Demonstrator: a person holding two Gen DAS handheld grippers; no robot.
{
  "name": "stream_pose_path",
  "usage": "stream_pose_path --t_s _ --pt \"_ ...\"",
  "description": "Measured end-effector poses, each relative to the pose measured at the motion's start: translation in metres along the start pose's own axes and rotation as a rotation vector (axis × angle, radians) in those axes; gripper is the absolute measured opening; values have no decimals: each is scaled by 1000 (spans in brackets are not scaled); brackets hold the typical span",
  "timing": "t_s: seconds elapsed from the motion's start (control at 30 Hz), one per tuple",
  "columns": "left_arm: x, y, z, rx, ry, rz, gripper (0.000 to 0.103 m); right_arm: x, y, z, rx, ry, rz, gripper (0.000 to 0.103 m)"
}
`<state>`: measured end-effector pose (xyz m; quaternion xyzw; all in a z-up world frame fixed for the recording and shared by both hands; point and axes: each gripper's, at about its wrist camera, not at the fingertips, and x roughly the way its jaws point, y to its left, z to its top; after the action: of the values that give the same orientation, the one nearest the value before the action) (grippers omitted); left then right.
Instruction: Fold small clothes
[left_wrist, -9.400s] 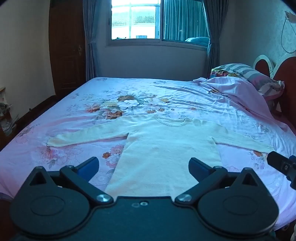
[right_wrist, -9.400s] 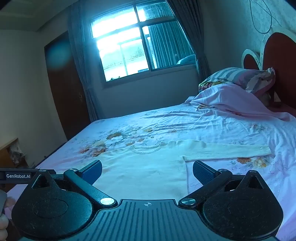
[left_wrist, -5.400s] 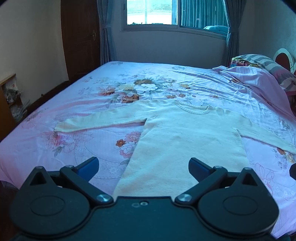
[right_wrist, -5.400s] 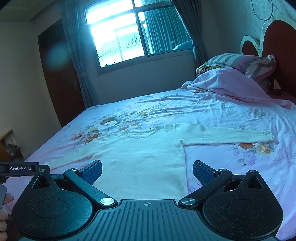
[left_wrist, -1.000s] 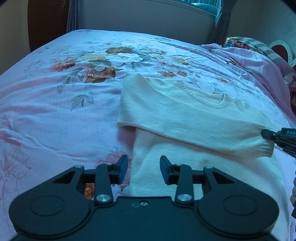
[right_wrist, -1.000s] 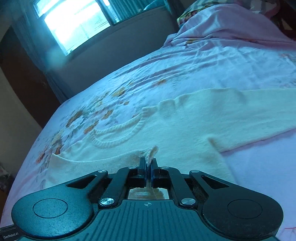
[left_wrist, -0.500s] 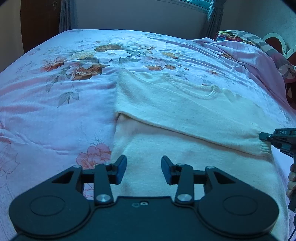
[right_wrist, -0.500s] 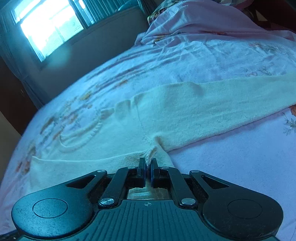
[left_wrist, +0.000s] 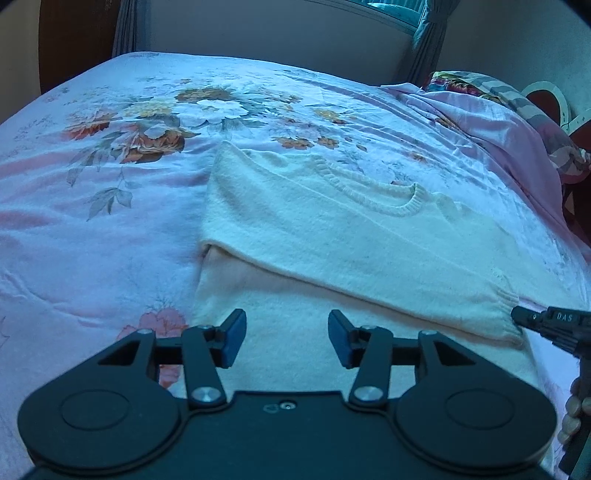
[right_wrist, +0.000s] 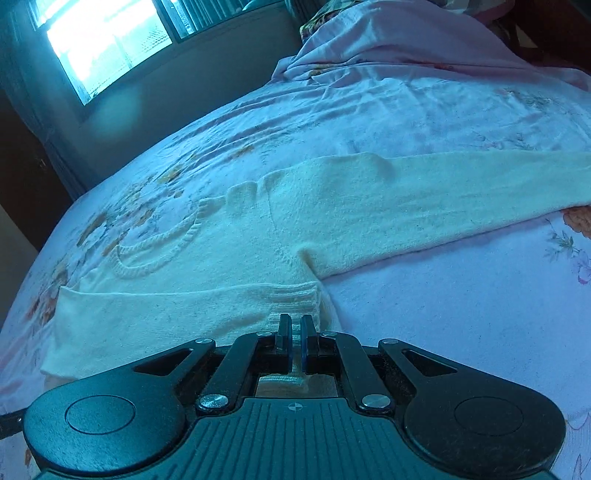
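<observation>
A cream knit sweater (left_wrist: 332, 229) lies face up on the floral bed sheet (left_wrist: 110, 206). One sleeve (left_wrist: 369, 273) is folded across the chest, and its ribbed cuff (right_wrist: 295, 295) lies flat by the far armpit. My right gripper (right_wrist: 295, 332) is shut on the edge of that cuff; the left wrist view shows this gripper (left_wrist: 546, 325) at the right. The other sleeve (right_wrist: 461, 192) stretches out to the right. My left gripper (left_wrist: 286, 338) hovers over the sweater's lower body. Its jaws are opening and nothing is between them.
A crumpled pink blanket (left_wrist: 498, 140) and striped pillows (left_wrist: 480, 83) are heaped at the bed's head, by a red headboard (left_wrist: 546, 107). A window (right_wrist: 107, 40) and curtain are beyond the bed. A person's hand (left_wrist: 576, 413) holds the right gripper's handle.
The right gripper carried the cuff further across and down; the cuff now lies flat instead of standing up between the pads. The left gripper's jaws have widened.
</observation>
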<state>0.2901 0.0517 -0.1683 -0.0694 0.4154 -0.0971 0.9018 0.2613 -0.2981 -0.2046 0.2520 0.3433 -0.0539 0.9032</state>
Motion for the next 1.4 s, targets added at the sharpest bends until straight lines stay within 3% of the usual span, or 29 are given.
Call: stream_pose_path --t_s 0.07,0.13,0.23,0.43,0.5,0.6,0.73,0.83,1.17,1.3,1.4 --pt "10 -1 4 -2 -11 3 37 -4 1 -2 7 2 29 4" --pt "19 -1 7 18 -10 30 22 -6 2 -5 5 9 40 4" --pt "31 4 7 34 1 33 16 -7 1 -9 6 14 50 4" --pt "58 -3 14 207 -28 89 13 -4 1 -11 8 12 53 4" --pt "65 1 21 208 -50 129 12 -2 3 -10 -2 11 54 4" --pt "68 18 29 115 -90 186 2 2 9 -7 -25 3 53 4" --pt "65 22 21 97 -133 223 2 11 15 -5 -42 7 55 4" --pt "60 32 21 -35 -161 231 2 11 15 -5 -36 4 63 4" --pt "58 64 16 -269 -169 205 2 17 17 -2 -55 5 72 4" --pt "58 49 16 -174 -144 248 2 34 17 -5 -106 32 9 3" --pt "42 41 10 -118 -129 278 25 30 21 -1 -121 38 -22 4"
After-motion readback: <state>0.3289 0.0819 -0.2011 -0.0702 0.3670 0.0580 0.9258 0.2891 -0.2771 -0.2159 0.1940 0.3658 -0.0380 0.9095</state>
